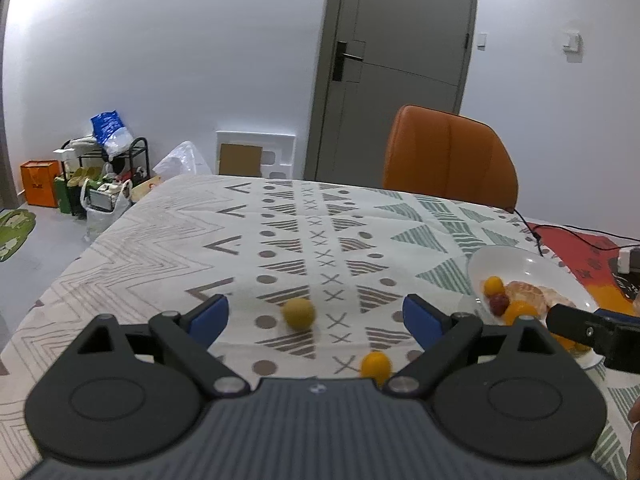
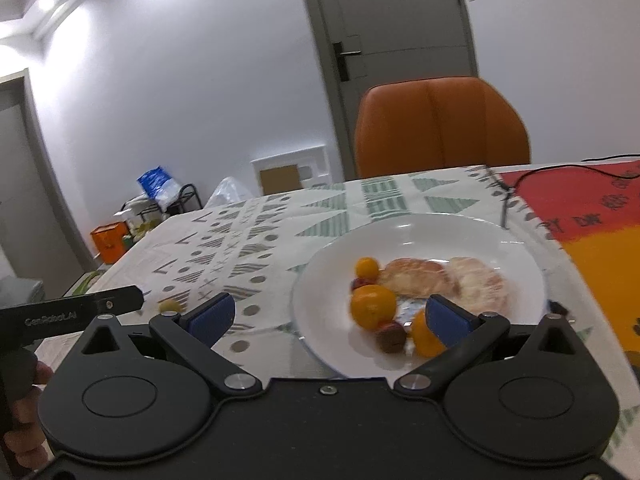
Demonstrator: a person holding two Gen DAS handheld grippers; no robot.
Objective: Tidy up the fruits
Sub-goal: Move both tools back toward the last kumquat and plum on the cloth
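Observation:
My left gripper [image 1: 316, 313] hangs open over the patterned tablecloth. A yellow-green round fruit [image 1: 298, 313] lies on the cloth between its blue pads, touching neither. A small orange fruit [image 1: 376, 364] lies nearer, by the right finger's base. My right gripper [image 2: 330, 314] is open over the near rim of a white plate [image 2: 420, 236]. The plate holds an orange fruit [image 2: 372, 306], a second one [image 2: 424, 334] partly behind the right pad, a dark red fruit [image 2: 392, 336], a smaller orange one [image 2: 367, 267] and peeled citrus pieces [image 2: 440, 280].
An orange chair [image 1: 448, 156] stands at the table's far side. A black cable [image 2: 508, 196] runs across a red and yellow mat [image 2: 592, 240] right of the plate. Bags and a rack [image 1: 104, 176] sit on the floor beyond the table's left edge.

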